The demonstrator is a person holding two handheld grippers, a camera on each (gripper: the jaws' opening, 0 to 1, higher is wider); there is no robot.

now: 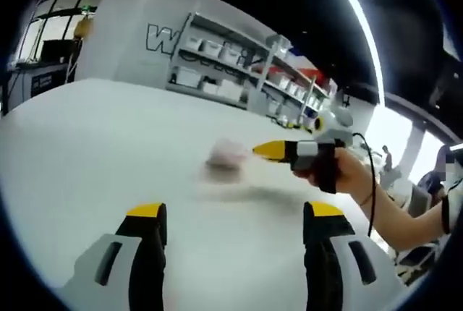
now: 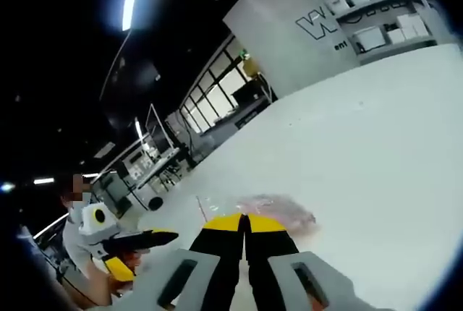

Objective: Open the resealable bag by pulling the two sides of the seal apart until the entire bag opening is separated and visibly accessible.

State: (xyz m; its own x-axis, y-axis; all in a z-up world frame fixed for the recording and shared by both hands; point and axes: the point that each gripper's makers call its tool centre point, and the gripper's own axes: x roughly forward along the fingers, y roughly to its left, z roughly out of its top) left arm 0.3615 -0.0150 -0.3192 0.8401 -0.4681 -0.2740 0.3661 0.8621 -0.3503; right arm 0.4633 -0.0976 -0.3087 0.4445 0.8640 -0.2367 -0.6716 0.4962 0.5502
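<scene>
The resealable bag (image 1: 228, 155) is a small clear pouch with pinkish contents, blurred in the left gripper view, with a soft shadow on the white table (image 1: 108, 145) below it. My right gripper (image 1: 262, 151) comes in from the right in a hand and meets the bag's right edge. In the right gripper view its yellow-tipped jaws (image 2: 244, 223) are pressed together at the near edge of the bag (image 2: 278, 211). My left gripper (image 1: 235, 213) stands open, jaws wide apart, short of the bag with nothing between them. It appears low on the left as the left gripper (image 2: 148, 242).
The white table (image 2: 376, 130) stretches wide around the bag. Shelving with white boxes (image 1: 239, 72) lines the far wall. A person's forearm (image 1: 394, 213) reaches in from the right. Desks and windows (image 2: 217, 101) lie beyond the table's far side.
</scene>
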